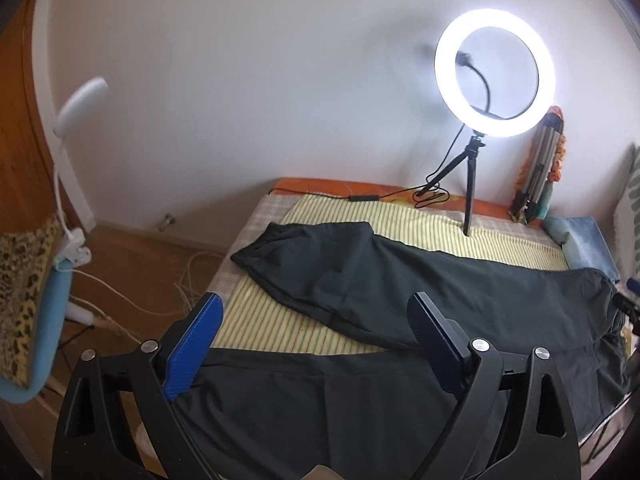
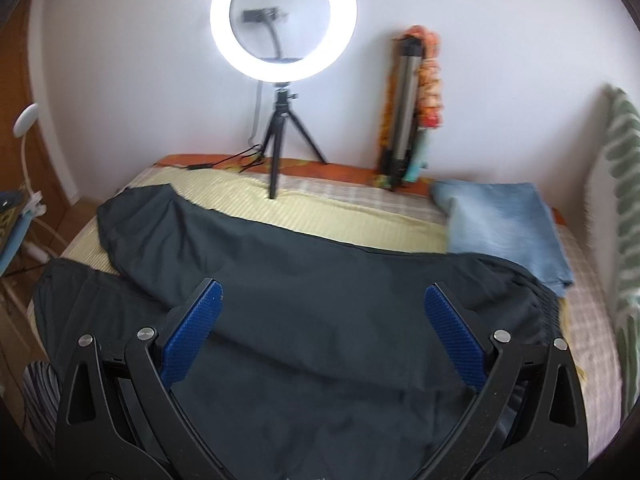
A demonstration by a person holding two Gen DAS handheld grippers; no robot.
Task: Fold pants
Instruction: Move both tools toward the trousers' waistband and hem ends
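Both grippers are hovering with fingers spread wide and empty, left gripper (image 1: 316, 344) and right gripper (image 2: 322, 332), over the dark grey fabric pants (image 2: 304, 280) lying spread across the striped bed (image 1: 360, 216), so each should be pinching one clean edge.

White wall (image 2: 480, 20), lit ring light (image 2: 283, 20) on bed (image 2: 360, 216), wood floor (image 1: 132, 256).

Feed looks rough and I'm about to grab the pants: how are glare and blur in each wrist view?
Left wrist: ring light blows out to white at upper right, pants dark but sharp, fisheye bends the edges. Right wrist: ring light glares top centre, whole frame softly motion-blurred, worst at the right edge; pants show little fold detail.
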